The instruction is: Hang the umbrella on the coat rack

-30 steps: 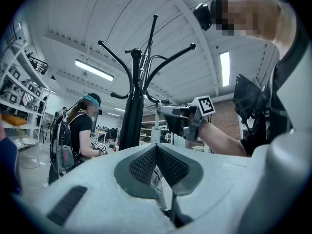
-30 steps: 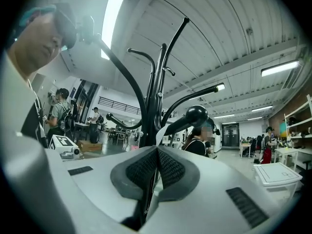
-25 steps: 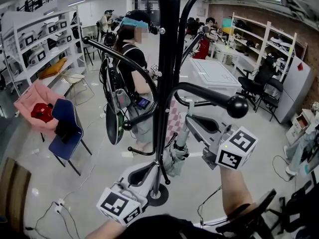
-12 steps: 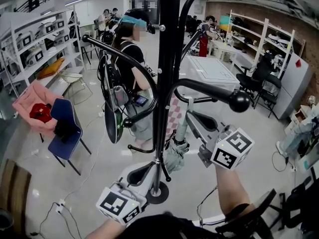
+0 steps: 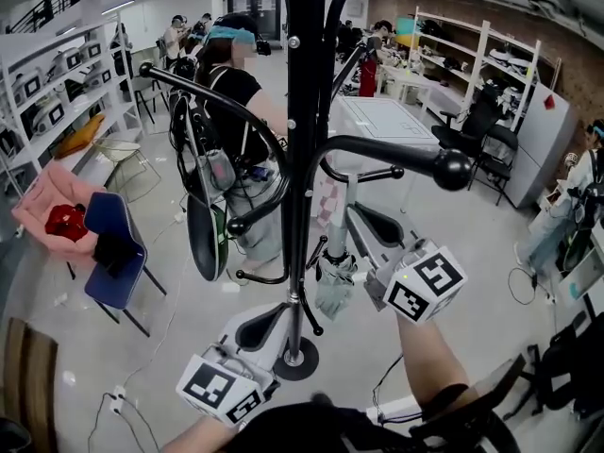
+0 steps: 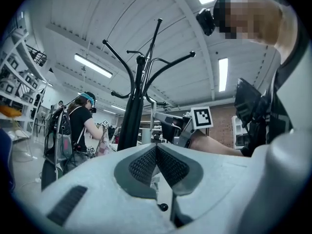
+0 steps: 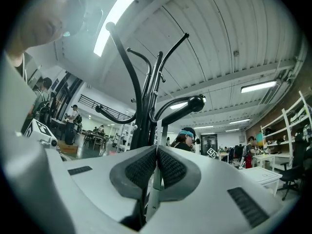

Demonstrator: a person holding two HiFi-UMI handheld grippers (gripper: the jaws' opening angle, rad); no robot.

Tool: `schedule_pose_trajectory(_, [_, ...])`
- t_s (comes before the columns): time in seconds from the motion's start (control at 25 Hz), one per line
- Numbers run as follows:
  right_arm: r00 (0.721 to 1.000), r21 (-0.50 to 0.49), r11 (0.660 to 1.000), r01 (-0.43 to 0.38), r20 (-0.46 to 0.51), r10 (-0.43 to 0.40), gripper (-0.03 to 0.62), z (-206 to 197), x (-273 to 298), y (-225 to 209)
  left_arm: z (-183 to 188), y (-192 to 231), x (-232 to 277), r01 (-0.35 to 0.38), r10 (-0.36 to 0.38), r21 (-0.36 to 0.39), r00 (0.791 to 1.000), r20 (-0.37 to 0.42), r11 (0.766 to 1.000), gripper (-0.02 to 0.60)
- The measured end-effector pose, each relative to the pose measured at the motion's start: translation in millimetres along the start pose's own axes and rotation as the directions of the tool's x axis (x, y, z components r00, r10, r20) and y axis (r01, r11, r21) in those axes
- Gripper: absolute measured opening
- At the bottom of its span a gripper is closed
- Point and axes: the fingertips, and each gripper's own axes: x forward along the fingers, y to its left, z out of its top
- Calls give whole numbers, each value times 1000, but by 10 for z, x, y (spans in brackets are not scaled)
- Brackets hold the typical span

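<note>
The pale, glossy floor [image 5: 184, 333] carries the coat rack [image 5: 304, 159] on its round black base. To the left stand a blue chair [image 5: 123, 281] and a pink chair [image 5: 38, 206], with thin cables [image 5: 123, 394] trailing nearby.

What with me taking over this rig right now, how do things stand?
Left tongs: shut, empty, low by the coat rack's base.
Right tongs: shut on the umbrella, holding it folded close beside the pole.
Done: umbrella is at the rack, not yet hung.
Left: hook it over a free arm, then open the right tongs.
</note>
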Motion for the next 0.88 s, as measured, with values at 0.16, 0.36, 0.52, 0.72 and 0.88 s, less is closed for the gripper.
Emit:
schedule_pose_trajectory(0.16, [1000,13,1000,28,-8,-28,9,-83,-99,33,15,-25,-37,19,-19,8,1000,13,1000,11])
schedule_pose_trajectory(0.36, [995,-3,996,89,-45,-89,9,-183,-201,165,-22,33,-103,39,-39,-5,999,4,999,11])
schedule_pose_trajectory(0.52, [990,14,993,121,-71,-120,9,-291,-354,323,-93,7,-154,77,-77,-20,997,-8,997,11])
schedule_pose_trajectory(0.72, [976,-21,982,187,-106,-188,9,-421,-524,448,-159,-3,-181,119,-119,-26,993,-12,993,11])
schedule_pose_trajectory(0.88, [970,-14,976,217,-110,-217,8,-426,-609,621,-138,36,-251,147,-147,-17,989,2,989,11])
